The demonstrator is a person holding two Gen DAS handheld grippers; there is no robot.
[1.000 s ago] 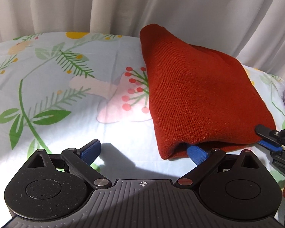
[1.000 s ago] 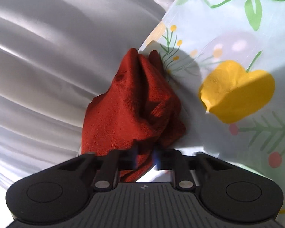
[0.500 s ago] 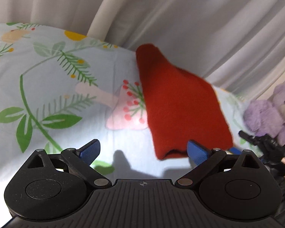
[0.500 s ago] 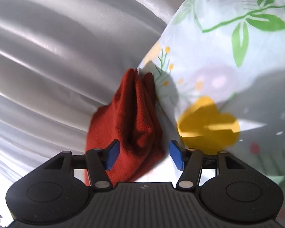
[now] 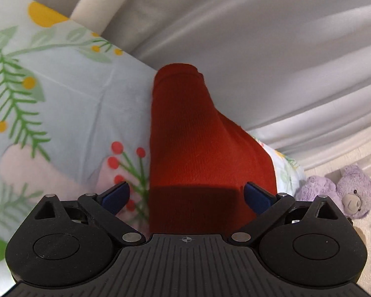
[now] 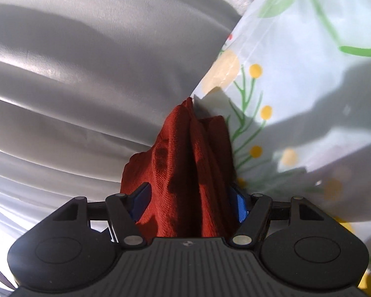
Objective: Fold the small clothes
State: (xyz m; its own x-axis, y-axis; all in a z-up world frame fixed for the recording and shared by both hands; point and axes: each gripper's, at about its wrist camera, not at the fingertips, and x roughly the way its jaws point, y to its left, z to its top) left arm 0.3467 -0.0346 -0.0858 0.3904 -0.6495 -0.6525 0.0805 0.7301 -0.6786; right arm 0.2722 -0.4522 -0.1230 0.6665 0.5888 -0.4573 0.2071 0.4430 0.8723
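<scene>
**Red hat folded, claws let go**

The red knit hat (image 5: 205,163) lies folded on the flowery sheet (image 5: 69,113), by the curtain. The left claw (image 5: 186,195) is wide open. The right claw (image 6: 190,198) is open too, gripping nothing. Next: pull both claws away gently.

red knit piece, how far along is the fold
Done: the red knit piece lies doubled into a narrow strip on the floral sheet. In hand: nothing; the left gripper and right gripper stand open around it. Left: possibly one more fold.
</scene>
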